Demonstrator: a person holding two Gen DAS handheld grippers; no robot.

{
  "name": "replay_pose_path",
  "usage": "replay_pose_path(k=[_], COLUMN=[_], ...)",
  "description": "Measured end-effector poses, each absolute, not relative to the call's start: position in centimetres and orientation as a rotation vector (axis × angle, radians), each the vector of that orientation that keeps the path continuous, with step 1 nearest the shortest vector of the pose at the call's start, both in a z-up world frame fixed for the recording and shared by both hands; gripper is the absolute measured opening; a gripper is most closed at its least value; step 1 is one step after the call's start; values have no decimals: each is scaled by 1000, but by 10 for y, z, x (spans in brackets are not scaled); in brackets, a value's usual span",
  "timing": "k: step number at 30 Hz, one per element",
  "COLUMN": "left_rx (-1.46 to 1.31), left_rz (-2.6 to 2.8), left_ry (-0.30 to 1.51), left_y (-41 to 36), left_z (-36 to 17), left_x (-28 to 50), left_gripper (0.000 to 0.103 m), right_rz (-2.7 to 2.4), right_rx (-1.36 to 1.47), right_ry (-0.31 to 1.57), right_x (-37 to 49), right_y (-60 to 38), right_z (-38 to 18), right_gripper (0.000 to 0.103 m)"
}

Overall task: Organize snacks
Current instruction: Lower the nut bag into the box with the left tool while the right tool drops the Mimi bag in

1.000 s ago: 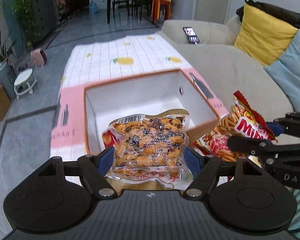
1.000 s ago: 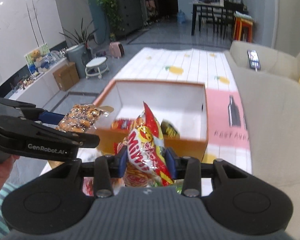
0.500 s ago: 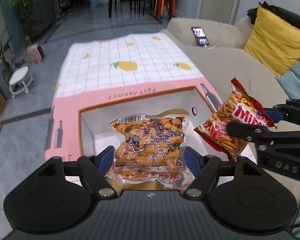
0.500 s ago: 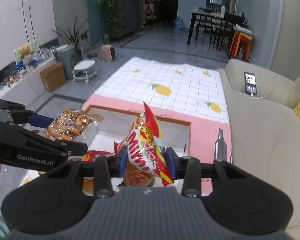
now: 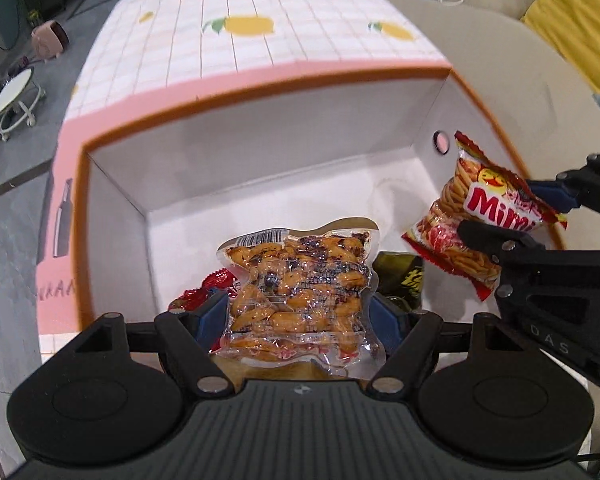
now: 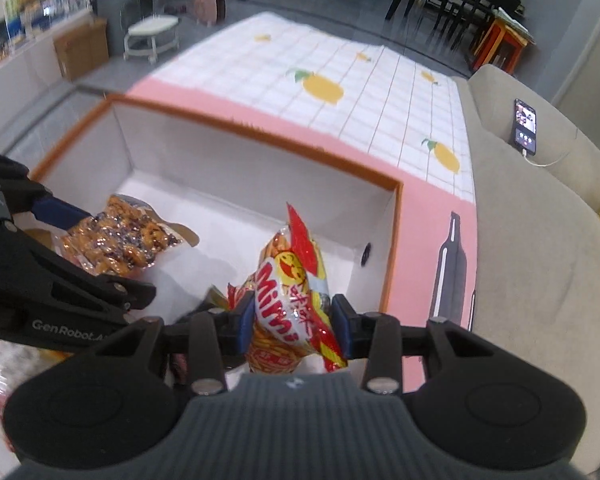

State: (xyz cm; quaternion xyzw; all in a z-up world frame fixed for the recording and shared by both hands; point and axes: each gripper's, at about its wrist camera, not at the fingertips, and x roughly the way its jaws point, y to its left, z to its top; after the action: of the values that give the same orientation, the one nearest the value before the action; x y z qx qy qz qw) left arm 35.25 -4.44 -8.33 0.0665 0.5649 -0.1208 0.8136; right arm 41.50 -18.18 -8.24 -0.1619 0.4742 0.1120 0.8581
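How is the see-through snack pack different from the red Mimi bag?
The clear pack shows its brown pieces through plain plastic; the Mimi bag is red and yellow with printed letters. The clear pack is flat and wide, so the left gripper stands wide; the Mimi bag is puffy and narrower in the right gripper. Both are gripped above the white box.

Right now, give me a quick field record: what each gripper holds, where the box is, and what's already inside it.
left gripper: shut on clear vacuum pack of glazed snacks, over the box
right gripper: shut on red Mimi bag, over the box
box: open, white inside, orange rim, on the pink and lemon-print cloth
already inside: red wrapper and dark green packet, near side
released yet: no, both packs gripped
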Motion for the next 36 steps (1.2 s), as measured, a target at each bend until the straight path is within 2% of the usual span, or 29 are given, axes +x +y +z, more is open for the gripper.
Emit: replay_pose_path(k=[6,16,25,36], left_rx=[180,242,230,177], left_rz=[-248,-224,-194,-175], left_ry=[1242,1227,1187,1171], left_y=[-49,-55,-51,-44], left_z=[-101,-105,-91,-75], left_x=[359,356,351,339], left_gripper=[88,96,97,103], right_rz=[233,235,213,206], right_rx=[-421,-468,-440,-396], right_ry=[1023,1043,1022,1012], right_x=[426,429,424,408], right_y=[-173,-167,-171,-178], right_z=[-101,-112,-95,-76], right_gripper=[38,39,55,58])
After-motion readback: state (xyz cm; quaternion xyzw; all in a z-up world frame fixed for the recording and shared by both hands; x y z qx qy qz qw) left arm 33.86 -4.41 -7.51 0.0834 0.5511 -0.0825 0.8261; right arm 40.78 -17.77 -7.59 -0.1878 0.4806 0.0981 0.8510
